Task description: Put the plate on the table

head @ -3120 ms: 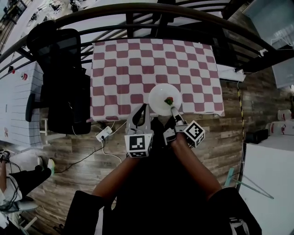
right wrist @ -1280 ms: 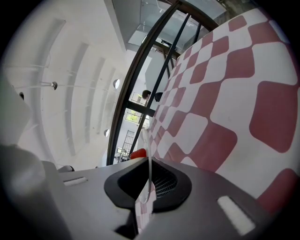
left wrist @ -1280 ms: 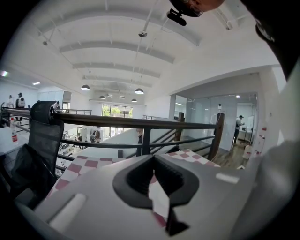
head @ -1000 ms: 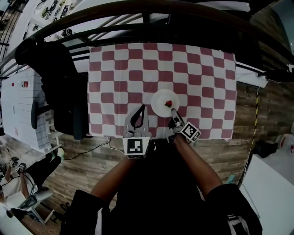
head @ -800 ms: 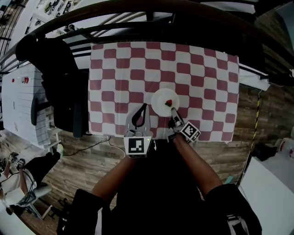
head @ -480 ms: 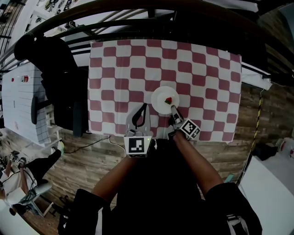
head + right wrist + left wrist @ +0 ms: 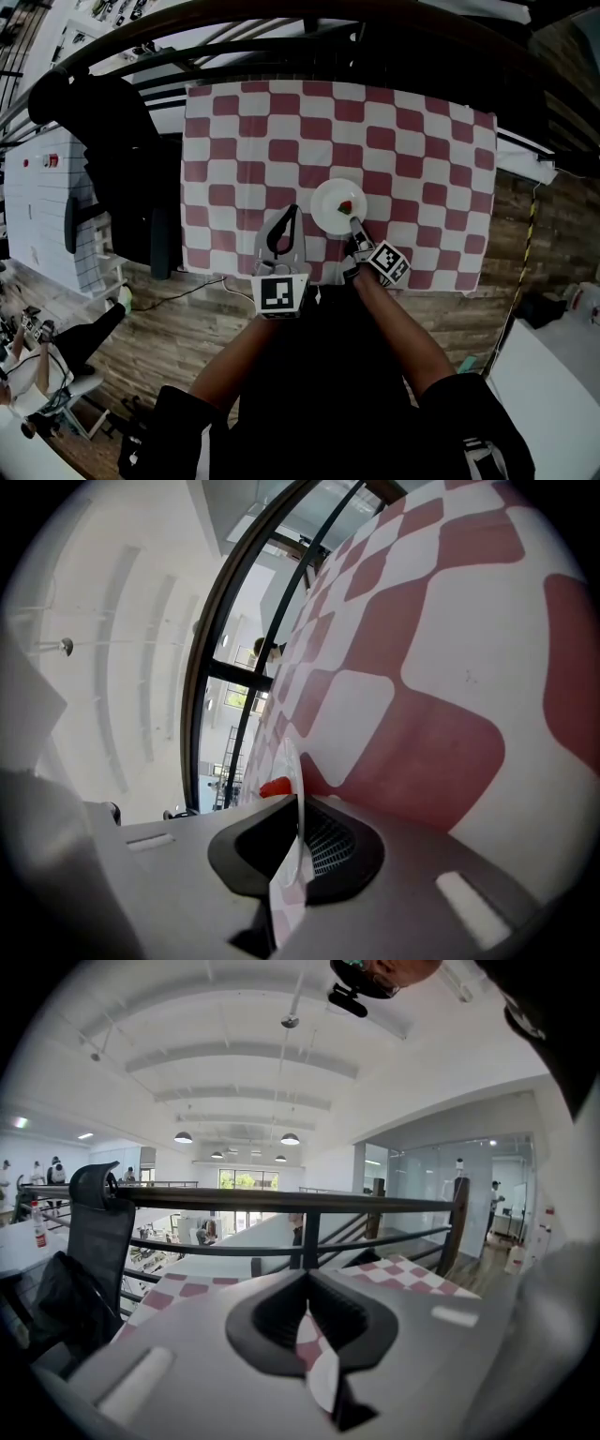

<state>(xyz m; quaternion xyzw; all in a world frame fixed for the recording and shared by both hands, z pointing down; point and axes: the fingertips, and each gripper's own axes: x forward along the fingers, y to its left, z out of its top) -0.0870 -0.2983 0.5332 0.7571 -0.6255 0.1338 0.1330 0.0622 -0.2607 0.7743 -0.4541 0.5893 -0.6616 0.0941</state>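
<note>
Pinching the plate (image 7: pixel 330 200) by its near rim, the right gripper (image 7: pixel 353 223) holds it flat, probably so the red bit (image 7: pixel 345 206) stays put. The left gripper (image 7: pixel 293 214) hangs beside it, pressed together, empty. The plate sits low over the table (image 7: pixel 281 131), contact unclear.

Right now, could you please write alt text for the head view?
Right tongs grip the rim of a round white plate bearing a small red item, over a red-and-white checked tablecloth; shut left tongs hover alongside.
</note>
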